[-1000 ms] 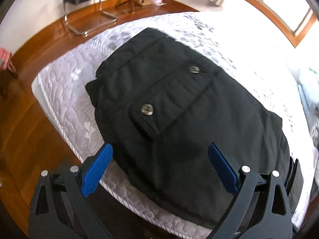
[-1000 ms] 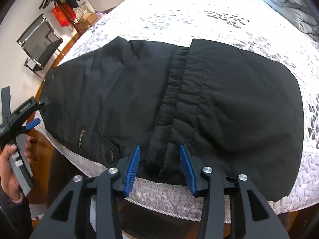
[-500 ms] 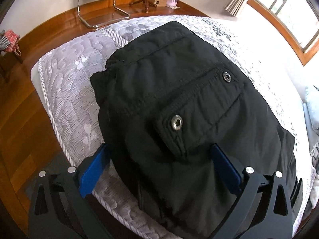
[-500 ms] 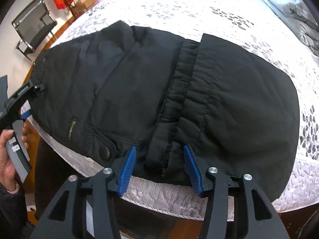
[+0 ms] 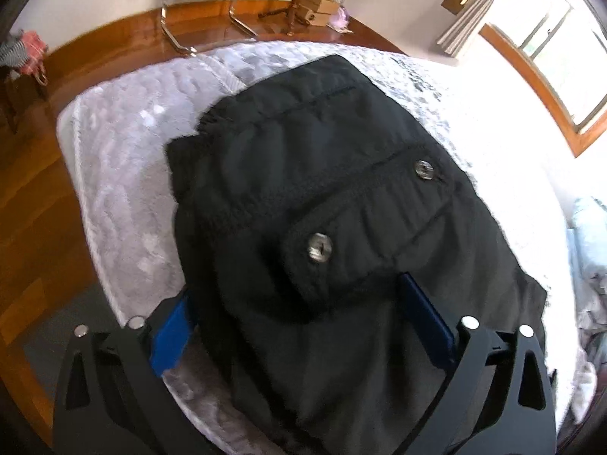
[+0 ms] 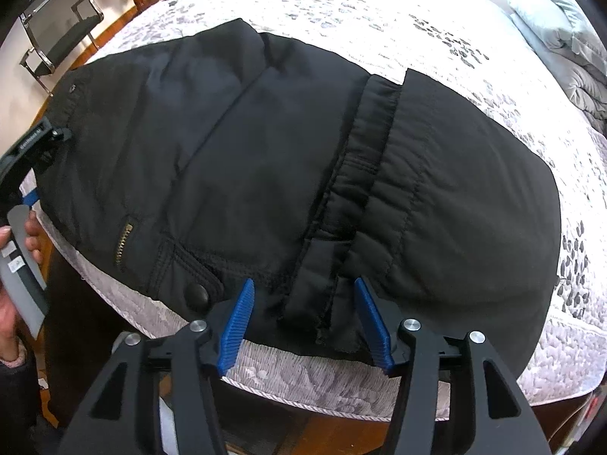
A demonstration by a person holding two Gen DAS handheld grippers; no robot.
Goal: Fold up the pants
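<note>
Pants (image 6: 288, 159) lie folded in a black bundle on the bed (image 6: 417, 22), near its edge. Left jaws (image 5: 299, 322) wide and closing, straddling the waist end; cloth between them, pads not yet pressing, as far as I can tell. Right jaws (image 6: 307, 326) half wide and opening, the cuff strip between them, not pinched. Step: taking hold at both ends for another fold. Next needs a firm pinch through all layers.

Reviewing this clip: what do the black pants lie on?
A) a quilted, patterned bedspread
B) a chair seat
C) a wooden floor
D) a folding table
A: the black pants lie spread on the quilted bedspread at the bed's near edge.
</note>
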